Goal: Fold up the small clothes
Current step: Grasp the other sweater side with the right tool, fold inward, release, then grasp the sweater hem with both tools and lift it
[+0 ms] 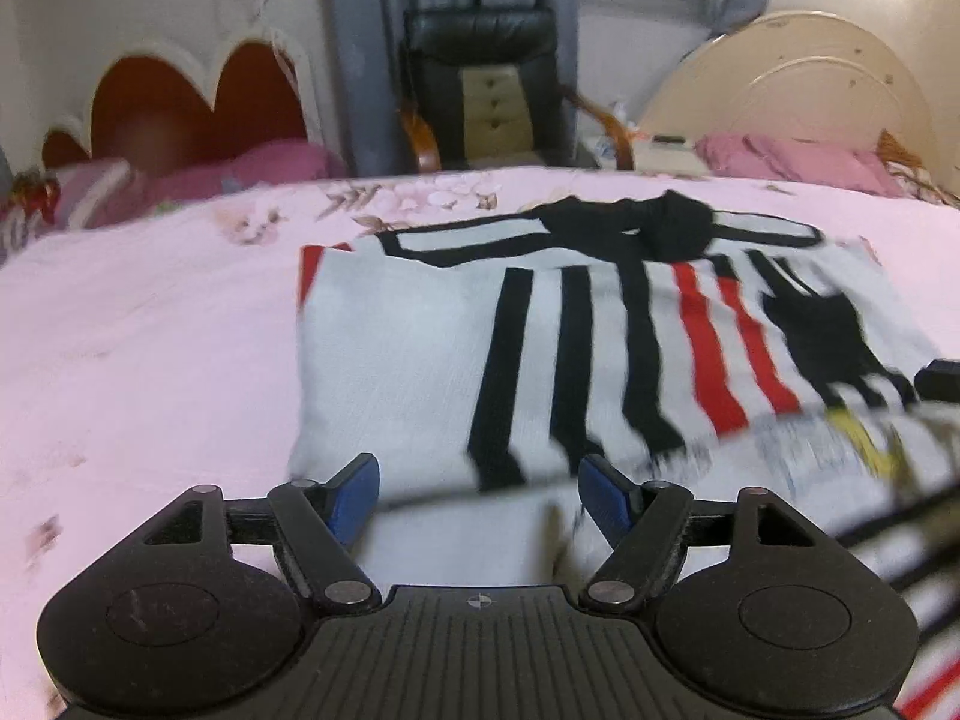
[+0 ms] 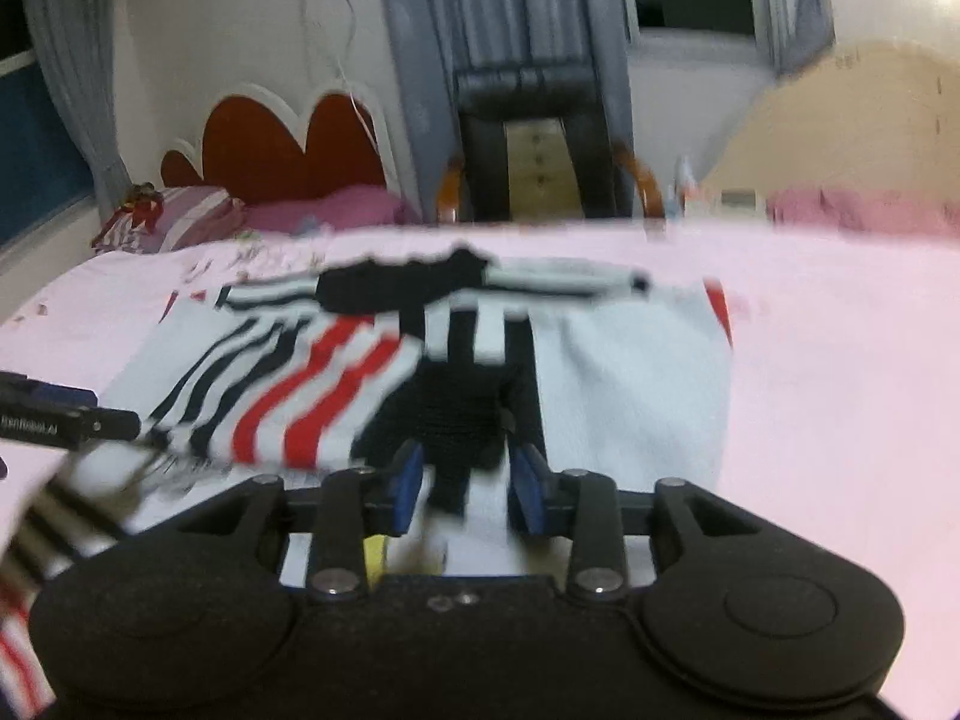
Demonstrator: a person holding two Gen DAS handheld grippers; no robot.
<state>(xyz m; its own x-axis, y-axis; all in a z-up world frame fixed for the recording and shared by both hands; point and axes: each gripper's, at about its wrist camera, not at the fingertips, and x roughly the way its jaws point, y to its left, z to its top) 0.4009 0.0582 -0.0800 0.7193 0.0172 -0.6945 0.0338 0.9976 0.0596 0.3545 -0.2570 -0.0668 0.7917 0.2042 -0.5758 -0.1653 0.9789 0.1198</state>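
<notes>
A small white shirt (image 1: 408, 360) with black and red stripes and a black collar lies on the pink bed sheet (image 1: 150, 348). Its sides are folded in. My left gripper (image 1: 477, 492) is open, with its blue pads either side of the shirt's near hem. In the right wrist view the shirt (image 2: 630, 384) lies just ahead. My right gripper (image 2: 468, 480) is open, low over the near edge, with a black patch of fabric between the pads. The left gripper's tip (image 2: 66, 420) shows at the left edge, and the right gripper's tip (image 1: 942, 381) at the right edge of the left wrist view.
A black chair (image 1: 480, 84) stands beyond the bed's far edge, before grey curtains. A red headboard (image 1: 180, 102) with pink pillows is at the back left. A cream headboard (image 1: 798, 78) and pink bedding are at the back right.
</notes>
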